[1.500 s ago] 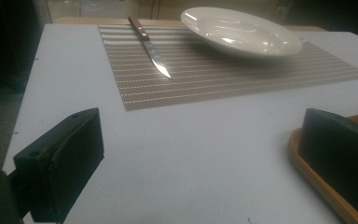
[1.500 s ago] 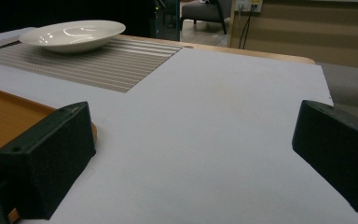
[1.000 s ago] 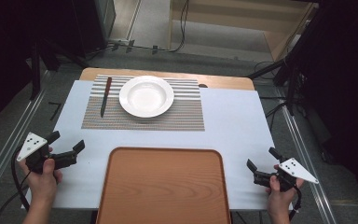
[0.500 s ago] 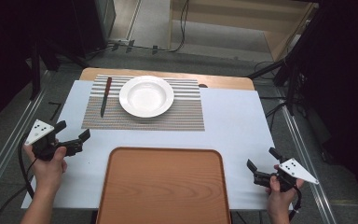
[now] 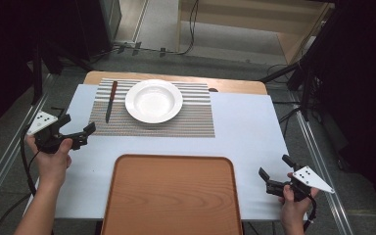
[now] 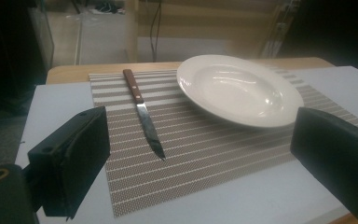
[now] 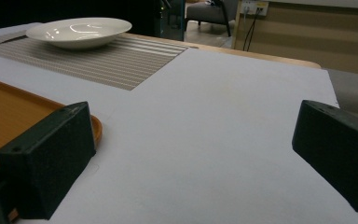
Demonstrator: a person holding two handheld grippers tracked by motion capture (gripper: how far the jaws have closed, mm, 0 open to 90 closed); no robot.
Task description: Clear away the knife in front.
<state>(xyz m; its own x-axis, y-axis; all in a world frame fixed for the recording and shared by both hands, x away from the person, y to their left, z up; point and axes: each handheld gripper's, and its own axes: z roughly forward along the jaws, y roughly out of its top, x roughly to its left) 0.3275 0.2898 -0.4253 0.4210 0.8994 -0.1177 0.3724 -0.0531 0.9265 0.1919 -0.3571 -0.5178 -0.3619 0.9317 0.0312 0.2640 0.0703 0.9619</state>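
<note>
High view: left claw (image 5: 81, 132) sits at centre left of the frame, jaws spread and empty, just beside the lower left corner of the striped placemat (image 5: 176, 125). Knife (image 5: 110, 100) lies on the placemat at upper left, apart from the claw, beside the white plate (image 5: 153, 101). Right claw (image 5: 273, 172) is at lower right, jaws spread and empty, near the right edge of the wooden tray (image 5: 171, 196). All rest on the table (image 5: 245, 127).

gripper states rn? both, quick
Left gripper: open, empty, jaws facing the knife.
Right gripper: open, empty, over the table.
</note>
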